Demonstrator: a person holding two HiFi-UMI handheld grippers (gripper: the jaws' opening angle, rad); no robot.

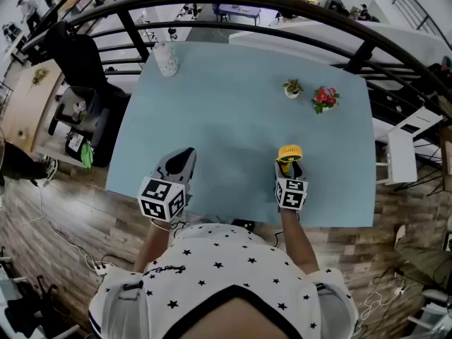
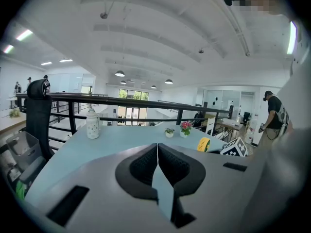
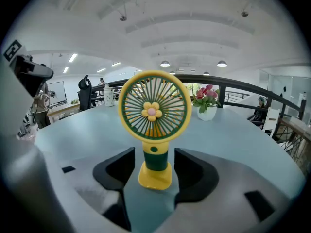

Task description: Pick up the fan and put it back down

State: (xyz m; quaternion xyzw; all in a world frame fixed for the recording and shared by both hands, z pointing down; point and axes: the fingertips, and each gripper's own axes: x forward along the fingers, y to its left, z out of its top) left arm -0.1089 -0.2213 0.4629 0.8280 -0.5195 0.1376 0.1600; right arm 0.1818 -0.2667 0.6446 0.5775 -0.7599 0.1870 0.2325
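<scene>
A small yellow and green fan (image 3: 153,130) with a flower at its hub stands upright on the pale blue table (image 1: 233,111). In the head view the fan (image 1: 289,154) is near the table's front edge, right of centre. My right gripper (image 3: 154,166) is open, its black pads either side of the fan's stem with a gap on both sides. From above, the right gripper (image 1: 290,169) sits just behind the fan. My left gripper (image 2: 157,166) is shut with nothing in it, resting near the front edge as the left gripper (image 1: 185,155) in the head view. The fan (image 2: 204,144) also shows far right there.
A white spotted bottle (image 1: 167,59) stands at the table's far left. A small green plant pot (image 1: 292,88) and a pink flower pot (image 1: 325,99) stand at the far right. A black railing (image 1: 282,6) curves behind the table. A dark chair (image 1: 78,69) is left of it.
</scene>
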